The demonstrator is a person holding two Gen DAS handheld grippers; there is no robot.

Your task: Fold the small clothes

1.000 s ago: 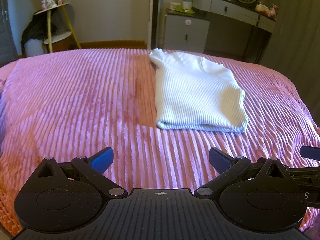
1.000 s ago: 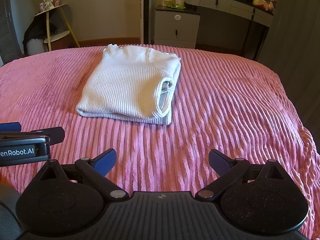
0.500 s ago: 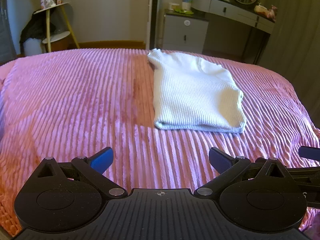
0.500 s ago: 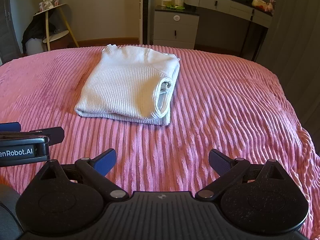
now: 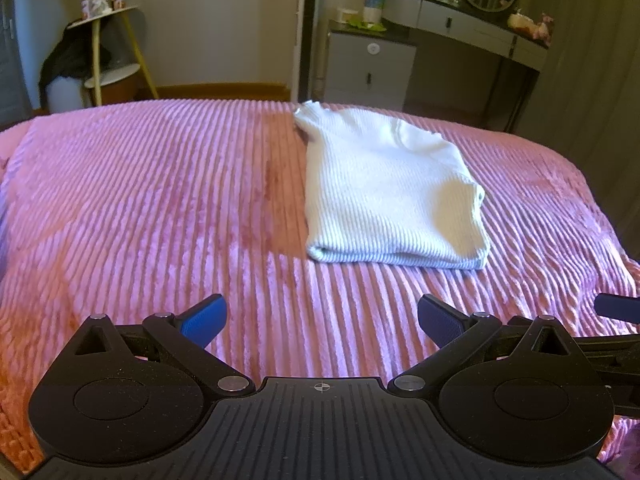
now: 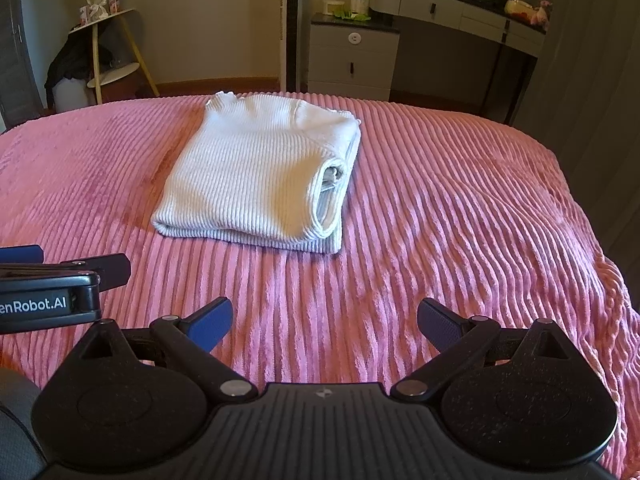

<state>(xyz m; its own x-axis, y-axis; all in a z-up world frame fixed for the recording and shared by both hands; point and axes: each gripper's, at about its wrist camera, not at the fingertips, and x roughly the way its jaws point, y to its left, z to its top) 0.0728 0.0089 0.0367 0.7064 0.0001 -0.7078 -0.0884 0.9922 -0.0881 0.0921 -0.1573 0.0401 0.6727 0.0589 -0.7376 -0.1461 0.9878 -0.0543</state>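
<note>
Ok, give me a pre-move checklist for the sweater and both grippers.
1. Left gripper open and empty: ok.
2. Right gripper open and empty: ok.
3. Both grippers short of the sweater, not touching it: ok.
4. Sweater folded into a flat stack on the bed: ok.
5. Edges tidy: not ok; a rolled opening with inner fabric shows at its right side in the right wrist view.
6. Far edge of the sweater lined up: cannot tell; layers hidden from both views.
</note>
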